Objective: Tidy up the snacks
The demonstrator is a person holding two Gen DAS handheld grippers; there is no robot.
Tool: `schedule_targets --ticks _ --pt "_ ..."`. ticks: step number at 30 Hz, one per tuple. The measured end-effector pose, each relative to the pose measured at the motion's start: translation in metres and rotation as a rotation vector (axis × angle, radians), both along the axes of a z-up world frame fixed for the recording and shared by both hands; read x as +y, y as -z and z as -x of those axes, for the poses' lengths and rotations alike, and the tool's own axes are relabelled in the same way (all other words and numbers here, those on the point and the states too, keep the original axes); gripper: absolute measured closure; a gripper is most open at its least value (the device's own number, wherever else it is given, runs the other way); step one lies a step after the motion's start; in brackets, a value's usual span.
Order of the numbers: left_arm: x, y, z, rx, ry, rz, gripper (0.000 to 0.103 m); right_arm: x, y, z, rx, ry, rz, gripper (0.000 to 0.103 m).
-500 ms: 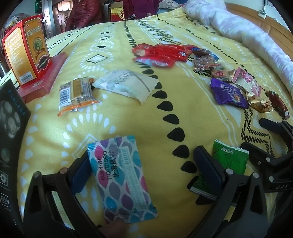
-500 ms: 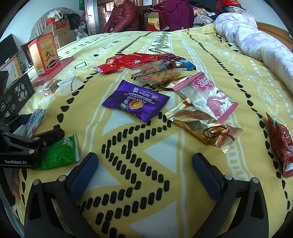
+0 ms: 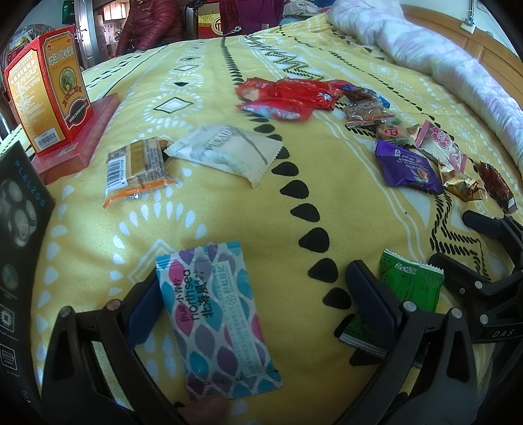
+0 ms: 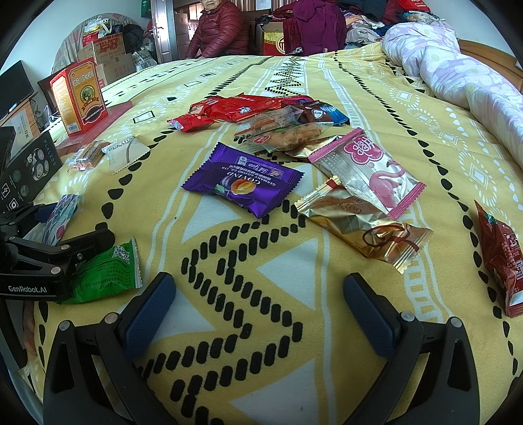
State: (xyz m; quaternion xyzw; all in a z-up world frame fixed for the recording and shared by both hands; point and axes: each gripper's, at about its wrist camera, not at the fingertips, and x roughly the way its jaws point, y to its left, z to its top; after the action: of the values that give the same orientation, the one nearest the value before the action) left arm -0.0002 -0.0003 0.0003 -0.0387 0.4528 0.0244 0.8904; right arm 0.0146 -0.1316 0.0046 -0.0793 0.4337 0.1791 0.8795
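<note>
Snack packets lie scattered on a yellow patterned blanket [image 3: 343,209]. My left gripper [image 3: 258,304] is open, with a blue, pink and purple "northsea" packet [image 3: 215,314] lying flat between its fingers, close to the left pad and not pressed. A green packet [image 3: 408,287] lies just right of its right finger. My right gripper [image 4: 258,307] is open over bare blanket. Ahead of it lie a purple packet [image 4: 242,183], a pink flamingo packet [image 4: 369,170] and a gold packet [image 4: 362,225]. The green packet [image 4: 104,274] sits to its left, beside the left gripper [image 4: 62,225].
A cream packet [image 3: 228,153] and a clear biscuit packet [image 3: 137,170] lie at the left. Red packets [image 4: 235,111] sit further back, a dark red one [image 4: 500,255] at the right. A red-orange box [image 3: 45,91], a black box [image 3: 19,209], a rolled quilt [image 3: 441,55]. A person [image 4: 219,29] sits beyond the bed.
</note>
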Motion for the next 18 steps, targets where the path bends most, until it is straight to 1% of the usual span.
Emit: schedule_targets --ticks 10,18 --pt "-0.0019 -0.0006 0.0008 0.003 -0.001 -0.011 0.000 -0.0002 0.0000 0.0000 0.000 0.000 -0.001 0.000" --pt "-0.0014 -0.0007 0.0000 0.006 0.000 -0.002 0.000 0.0000 0.0000 0.0000 0.000 0.000 0.000 0.000"
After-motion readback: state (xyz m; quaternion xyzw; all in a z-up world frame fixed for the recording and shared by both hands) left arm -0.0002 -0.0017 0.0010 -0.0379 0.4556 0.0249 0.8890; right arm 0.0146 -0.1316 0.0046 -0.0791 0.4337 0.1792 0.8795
